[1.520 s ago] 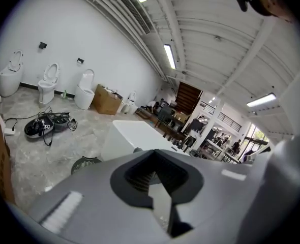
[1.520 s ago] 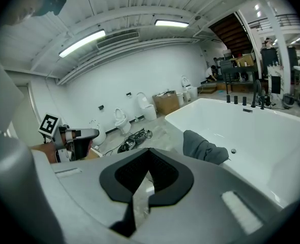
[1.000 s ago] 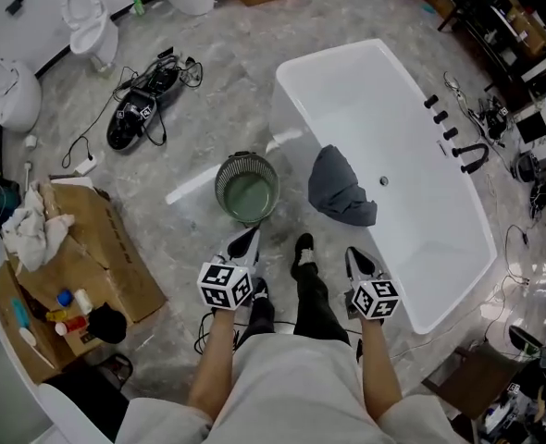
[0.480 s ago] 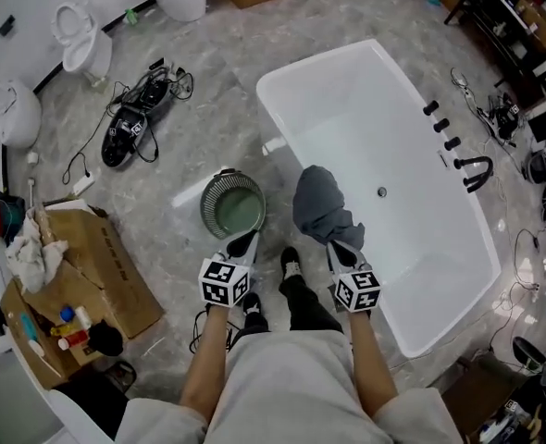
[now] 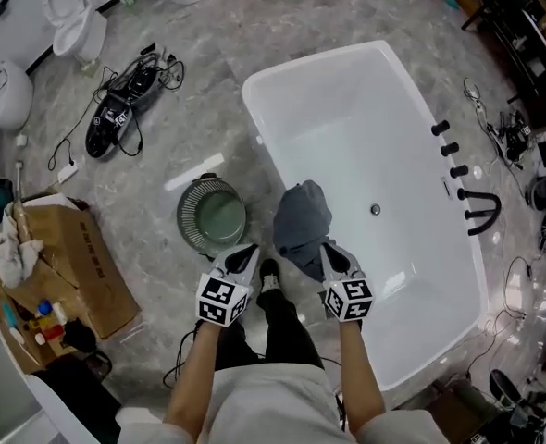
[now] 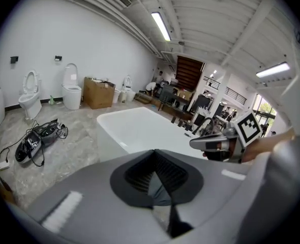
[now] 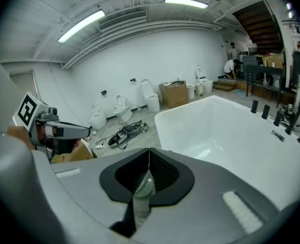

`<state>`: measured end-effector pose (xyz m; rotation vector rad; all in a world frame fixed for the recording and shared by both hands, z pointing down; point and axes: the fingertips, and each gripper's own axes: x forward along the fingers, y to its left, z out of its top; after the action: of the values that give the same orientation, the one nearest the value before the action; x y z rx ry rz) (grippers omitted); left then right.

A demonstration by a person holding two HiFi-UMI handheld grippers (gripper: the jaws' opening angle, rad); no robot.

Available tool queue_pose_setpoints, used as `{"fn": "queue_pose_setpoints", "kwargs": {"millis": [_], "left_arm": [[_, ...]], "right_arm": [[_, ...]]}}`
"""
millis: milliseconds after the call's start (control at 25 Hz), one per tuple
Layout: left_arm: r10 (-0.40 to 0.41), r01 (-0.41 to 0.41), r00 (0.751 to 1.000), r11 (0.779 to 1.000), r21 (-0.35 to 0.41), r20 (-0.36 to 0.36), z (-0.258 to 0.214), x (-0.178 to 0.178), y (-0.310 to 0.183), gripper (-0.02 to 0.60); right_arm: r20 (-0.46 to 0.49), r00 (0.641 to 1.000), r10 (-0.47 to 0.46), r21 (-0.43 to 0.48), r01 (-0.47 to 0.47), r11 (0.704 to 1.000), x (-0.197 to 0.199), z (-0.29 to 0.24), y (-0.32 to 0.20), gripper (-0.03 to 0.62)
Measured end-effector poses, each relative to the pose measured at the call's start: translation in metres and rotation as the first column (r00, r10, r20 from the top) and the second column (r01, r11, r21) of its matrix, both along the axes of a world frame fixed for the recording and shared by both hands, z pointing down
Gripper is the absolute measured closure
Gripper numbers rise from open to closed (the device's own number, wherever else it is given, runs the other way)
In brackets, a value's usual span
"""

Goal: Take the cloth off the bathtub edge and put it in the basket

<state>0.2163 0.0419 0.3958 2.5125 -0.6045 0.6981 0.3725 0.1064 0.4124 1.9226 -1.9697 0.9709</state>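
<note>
A grey cloth (image 5: 303, 222) hangs crumpled over the near rim of the white bathtub (image 5: 366, 137). To its left a round grey-green basket (image 5: 212, 218) stands on the floor, with nothing in it. My right gripper (image 5: 328, 251) is shut and holds nothing; its tips are at the cloth's near edge, and whether they touch I cannot tell. My left gripper (image 5: 243, 252) is shut too, just right of and nearer than the basket. In the left gripper view the jaws (image 6: 155, 154) meet with nothing between them. The right gripper view shows the same (image 7: 149, 154). Neither gripper view shows the cloth.
A cardboard box (image 5: 74, 262) with rags and bottles stands at the left. A black device with cables (image 5: 116, 109) lies on the marble floor, with toilets (image 5: 74, 28) behind it. Black taps (image 5: 481, 213) line the tub's far rim. The person's feet (image 5: 269, 272) stand between the grippers.
Both grippers have moved forward and down as the person stepped toward the tub. The right one has come from short of the rim to the cloth's edge, the left one closer to the basket.
</note>
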Motion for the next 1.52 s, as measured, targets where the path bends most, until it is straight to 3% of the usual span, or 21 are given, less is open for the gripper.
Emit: {"fn": "queue_pose_setpoints", "kwargs": {"millis": [120, 240, 280, 400, 520, 600, 680, 720, 760, 840, 1040, 1160, 1240, 1280, 1360, 1520], "left_arm": [[-0.026, 0.026, 0.999, 1.0, -0.006, -0.022, 0.032, 0.018, -0.016, 0.525], [-0.035, 0.035, 0.997, 0.999, 0.004, -0.074, 0.066, 0.035, -0.03, 0.525], [-0.026, 0.027, 0.996, 1.0, 0.013, -0.087, 0.078, 0.042, -0.033, 0.525], [0.012, -0.01, 0.998, 1.0, 0.024, -0.068, 0.118, 0.053, -0.034, 0.524], [0.05, -0.05, 0.998, 0.999, 0.004, -0.044, 0.149, 0.057, -0.025, 0.525], [0.078, -0.079, 0.996, 0.997, -0.014, -0.049, 0.161, 0.061, -0.017, 0.525], [0.097, -0.1, 0.992, 0.994, -0.044, -0.075, 0.166, 0.062, -0.007, 0.524], [0.098, -0.104, 0.991, 0.992, -0.065, -0.09, 0.166, 0.061, -0.002, 0.525], [0.099, -0.107, 0.99, 0.991, -0.082, -0.099, 0.166, 0.061, 0.002, 0.525], [0.116, -0.124, 0.989, 0.988, -0.092, -0.089, 0.168, 0.059, 0.008, 0.525], [0.122, -0.128, 0.99, 0.987, -0.095, -0.066, 0.171, 0.052, 0.006, 0.525], [0.113, -0.121, 0.991, 0.987, -0.106, -0.072, 0.173, 0.047, 0.003, 0.525], [0.105, -0.113, 0.991, 0.986, -0.118, -0.078, 0.174, 0.043, 0.003, 0.525], [0.102, -0.111, 0.992, 0.986, -0.121, -0.079, 0.175, 0.04, 0.004, 0.525], [0.101, -0.111, 0.992, 0.986, -0.124, -0.08, 0.177, 0.035, 0.008, 0.525], [0.096, -0.108, 0.992, 0.984, -0.139, -0.086, 0.181, 0.015, 0.015, 0.525]], "right_arm": [[-0.029, 0.998, 0.061, 0.0, -0.061, 0.998, 0.02, 0.043, -0.016, 0.592], [-0.271, 0.963, 0.01, 0.028, -0.002, 1.0, 0.029, 0.076, -0.041, 0.592], [-0.307, 0.951, -0.031, 0.02, 0.039, 0.999, 0.026, 0.086, -0.052, 0.592], [-0.236, 0.967, -0.098, -0.015, 0.097, 0.995, 0.019, 0.117, -0.073, 0.589], [-0.156, 0.979, -0.13, -0.042, 0.125, 0.991, 0.019, 0.147, -0.075, 0.514], [-0.124, 0.977, -0.172, -0.088, 0.162, 0.983, 0.019, 0.17, -0.071, 0.419], [-0.093, 0.965, -0.243, -0.181, 0.224, 0.958, 0.014, 0.205, -0.061, 0.233], [-0.086, 0.951, -0.298, -0.239, 0.27, 0.933, 0.009, 0.224, -0.055, 0.082], [-0.089, 0.93, -0.356, -0.291, 0.318, 0.902, 0.004, 0.241, -0.049, 0.02], [-0.1, 0.898, -0.429, -0.349, 0.372, 0.86, 0.002, 0.264, -0.047, 0.02], [-0.033, 0.919, -0.392, -0.396, 0.348, 0.85, 0.009, 0.287, -0.066, 0.02], [0.031, 0.911, -0.411, -0.488, 0.373, 0.789, 0.004, 0.298, -0.063, 0.023], [0.027, 0.904, -0.427, -0.543, 0.372, 0.753, 0.001, 0.305, -0.058, 0.033], [0.007, 0.909, -0.417, -0.564, 0.348, 0.749, 0.002, 0.308, -0.056, 0.1], [-0.058, 0.929, -0.365, -0.579, 0.266, 0.771, 0.009, 0.312, -0.054, 0.235], [-0.216, 0.932, -0.291, -0.549, 0.131, 0.825, 0.018, 0.307, -0.051, 0.307]]}}
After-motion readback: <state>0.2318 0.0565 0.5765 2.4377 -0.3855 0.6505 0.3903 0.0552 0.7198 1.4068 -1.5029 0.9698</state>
